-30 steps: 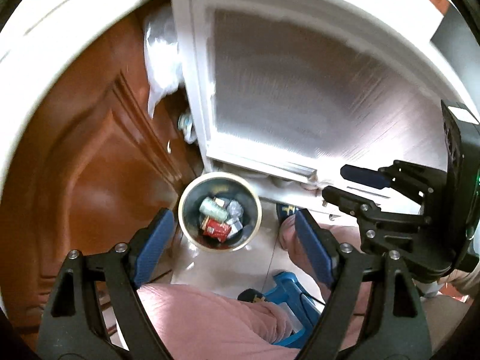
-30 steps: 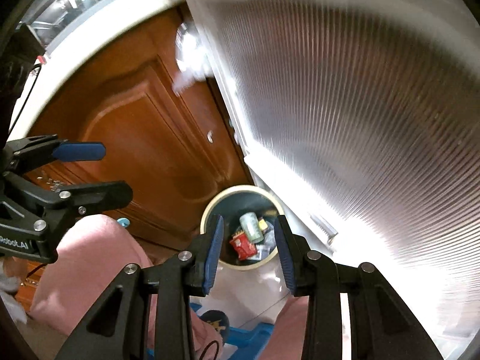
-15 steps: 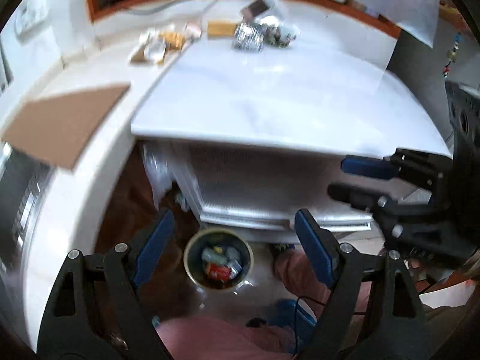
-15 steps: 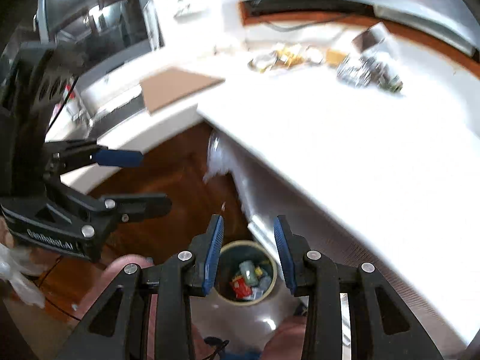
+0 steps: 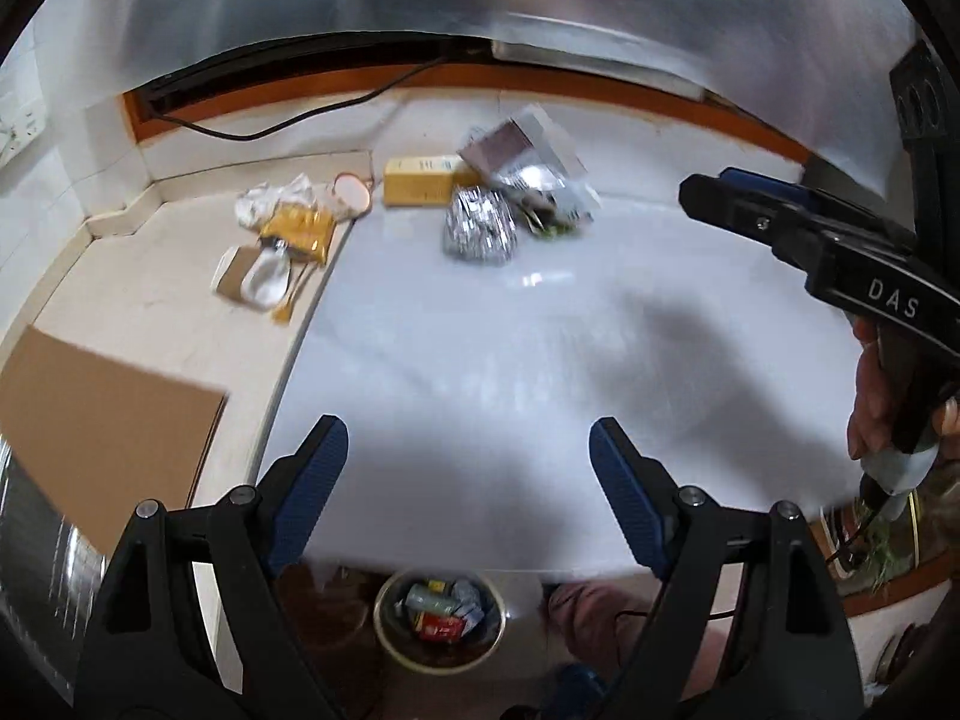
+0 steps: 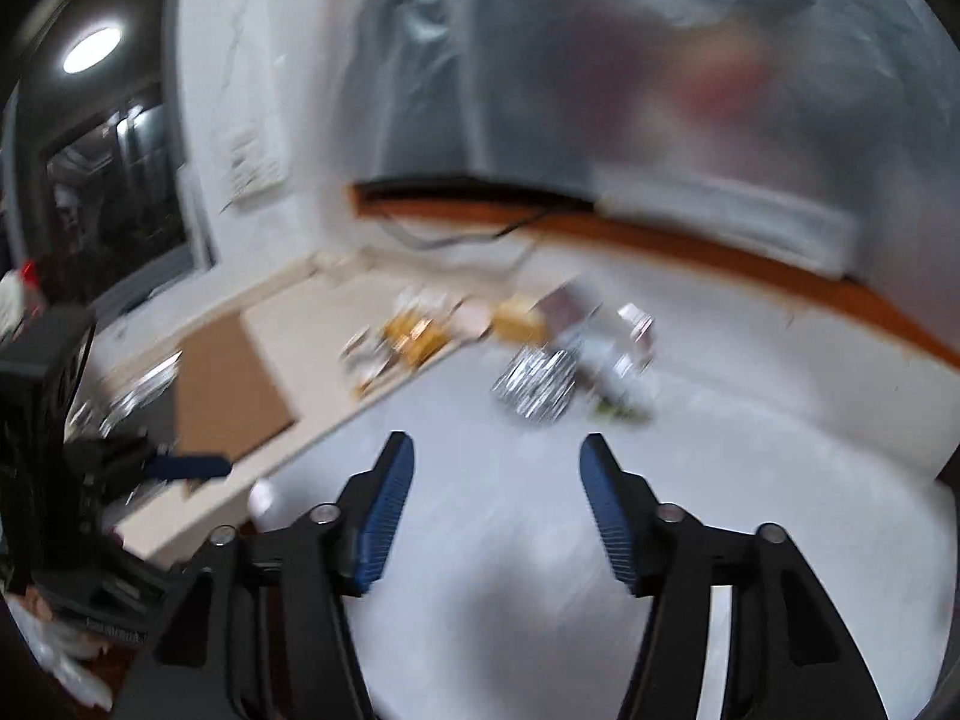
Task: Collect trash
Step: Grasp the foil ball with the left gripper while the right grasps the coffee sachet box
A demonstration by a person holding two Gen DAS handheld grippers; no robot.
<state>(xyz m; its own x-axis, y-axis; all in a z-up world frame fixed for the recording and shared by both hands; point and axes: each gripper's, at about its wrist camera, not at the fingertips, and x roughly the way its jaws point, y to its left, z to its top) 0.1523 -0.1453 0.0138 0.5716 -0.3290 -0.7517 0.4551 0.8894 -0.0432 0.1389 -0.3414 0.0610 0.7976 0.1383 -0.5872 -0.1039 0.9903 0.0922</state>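
Trash lies at the back of the white table [image 5: 540,348]: a crumpled foil wrapper [image 5: 480,227], a clear plastic pack [image 5: 540,174], a yellow box [image 5: 423,179] and a yellow snack bag [image 5: 300,228]. A round bin [image 5: 441,618] with wrappers stands on the floor under the table's near edge. My left gripper [image 5: 468,480] hangs open above the near part of the table with nothing between its fingers. My right gripper [image 6: 495,501] is opening, also empty, and points at the foil wrapper [image 6: 534,387] from well short of it. The right gripper also shows at the right of the left wrist view [image 5: 840,246].
A brown cardboard sheet [image 5: 102,426] lies on the beige counter at the left. More litter, a white paper piece [image 5: 264,282], sits on that counter. A black cable [image 5: 288,120] runs along the back wall. A person's pink-clad leg [image 5: 600,606] is beside the bin.
Both grippers have risen from beside the bin under the table to above the tabletop, so the trash pile has come into view. The right gripper's jaws have spread wider.
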